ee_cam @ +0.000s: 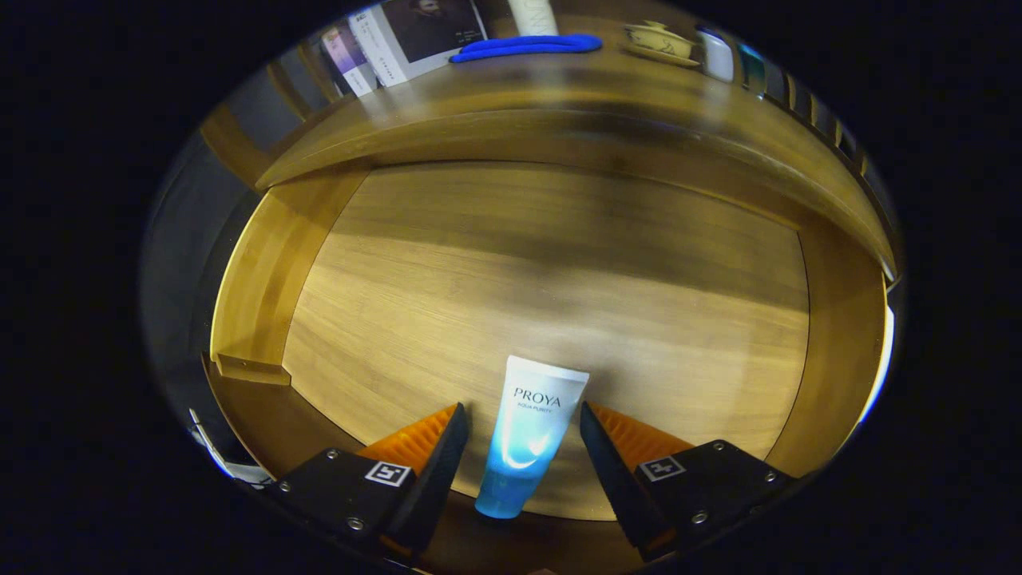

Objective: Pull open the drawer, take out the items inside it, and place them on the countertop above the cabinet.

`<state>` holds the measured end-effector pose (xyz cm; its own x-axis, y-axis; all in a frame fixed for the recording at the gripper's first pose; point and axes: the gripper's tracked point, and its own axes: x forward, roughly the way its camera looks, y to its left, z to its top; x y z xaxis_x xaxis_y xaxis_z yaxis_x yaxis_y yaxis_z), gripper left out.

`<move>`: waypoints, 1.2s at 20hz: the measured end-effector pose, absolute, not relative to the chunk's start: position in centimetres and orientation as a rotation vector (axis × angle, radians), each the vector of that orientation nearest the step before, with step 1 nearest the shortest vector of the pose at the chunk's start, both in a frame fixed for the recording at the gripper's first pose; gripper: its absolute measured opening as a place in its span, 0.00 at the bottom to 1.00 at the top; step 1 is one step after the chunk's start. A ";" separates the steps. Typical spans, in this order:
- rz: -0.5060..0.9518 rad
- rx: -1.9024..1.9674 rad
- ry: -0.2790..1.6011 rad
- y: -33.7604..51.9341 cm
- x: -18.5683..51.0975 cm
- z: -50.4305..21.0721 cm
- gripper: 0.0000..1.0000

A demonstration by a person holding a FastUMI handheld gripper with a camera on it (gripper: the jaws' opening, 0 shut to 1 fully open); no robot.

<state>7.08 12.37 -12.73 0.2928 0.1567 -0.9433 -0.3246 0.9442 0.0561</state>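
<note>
The wooden surface (559,88) above the cabinet curves across at twelve o'clock, carrying a blue object (527,45), a lidded cup on a saucer (659,41) and books (415,36). Below it the pulled-out drawer (559,271) shows pale wood grain. The tool (523,435) is spread, fingers apart, at six o'clock. Between them lies a white-to-blue tube (527,435), touching neither, crimped end toward twelve.

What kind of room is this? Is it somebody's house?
Probably a home-style room, though it is hard to be sure. A wooden cabinet has its drawer pulled open, with a cosmetic tube lying between the open gripper fingers. On the countertop sit a lidded teacup and books.
</note>
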 end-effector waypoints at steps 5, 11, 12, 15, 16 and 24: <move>0.322 -0.275 1.183 11.6 7.8 -13.5 0.70; 0.374 -0.267 1.125 12.0 8.2 -12.6 0.50; 0.378 -0.261 1.109 12.1 8.2 -12.3 0.50; 0.386 -0.229 1.057 12.4 8.8 -11.4 0.50; 0.388 -0.210 1.039 12.6 8.9 -11.1 0.50; 0.459 -0.235 0.742 14.4 9.7 -6.1 0.50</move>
